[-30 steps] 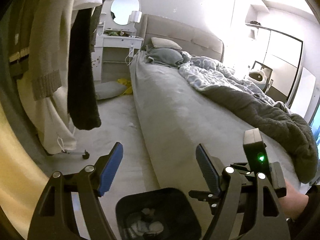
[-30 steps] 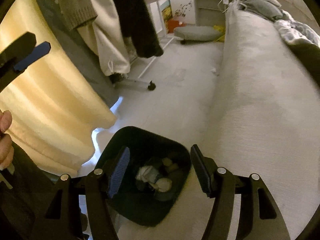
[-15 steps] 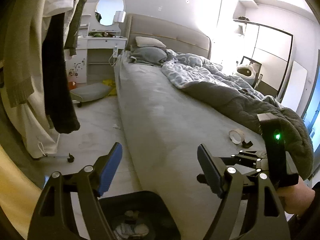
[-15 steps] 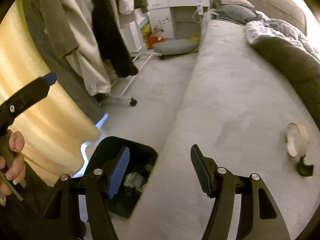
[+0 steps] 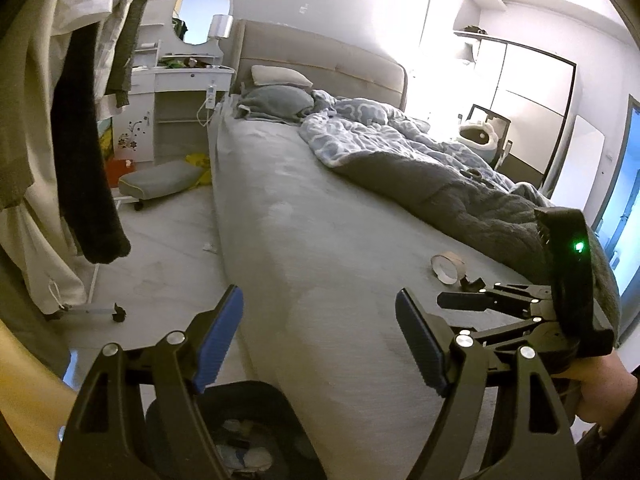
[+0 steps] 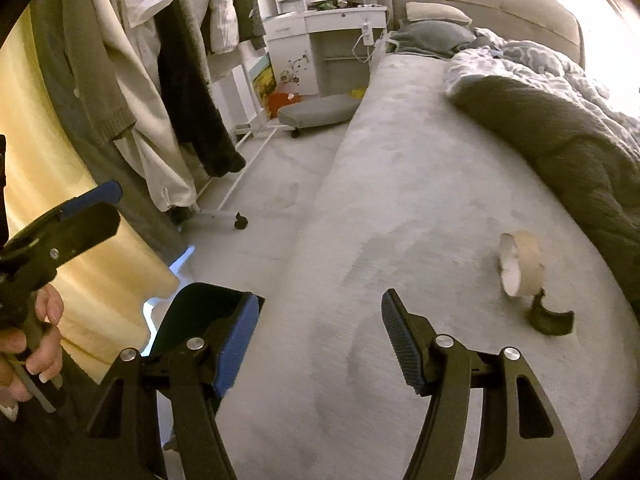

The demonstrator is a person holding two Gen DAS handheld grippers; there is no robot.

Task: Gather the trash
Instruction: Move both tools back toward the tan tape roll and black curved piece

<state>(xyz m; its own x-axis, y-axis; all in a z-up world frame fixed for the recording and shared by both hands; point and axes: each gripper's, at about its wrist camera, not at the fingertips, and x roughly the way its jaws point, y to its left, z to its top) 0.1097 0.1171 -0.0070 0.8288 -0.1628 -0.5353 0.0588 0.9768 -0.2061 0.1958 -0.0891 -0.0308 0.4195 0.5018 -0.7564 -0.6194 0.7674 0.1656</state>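
- My left gripper [image 5: 320, 336] stands wide open with nothing between its blue pads, pointing along the near edge of the bed [image 5: 320, 240].
- My right gripper [image 6: 316, 340] is open too, jaws empty, hovering over the bare grey bedsheet.
- Ahead and to the right of my right gripper lies an empty tape roll [image 6: 520, 264], cardboard with a white inner face, tipped on its edge on the sheet.
- Just beside the roll, on the side nearer me, sits a small dark curved scrap [image 6: 550, 316]; I cannot tell whether the two touch.
- From my left gripper the same roll [image 5: 448, 268] lies ahead to the right, near the dark blanket [image 5: 460, 204].
- The black trash bin [image 5: 240, 436] stands on the floor directly below my left gripper, against the bed's side, with crumpled pale rubbish inside.
- From my right gripper the bin [image 6: 200, 312] is low to the left, partly behind my left finger.
- My left hand [image 6: 28, 344] shows at the far left of the right view.
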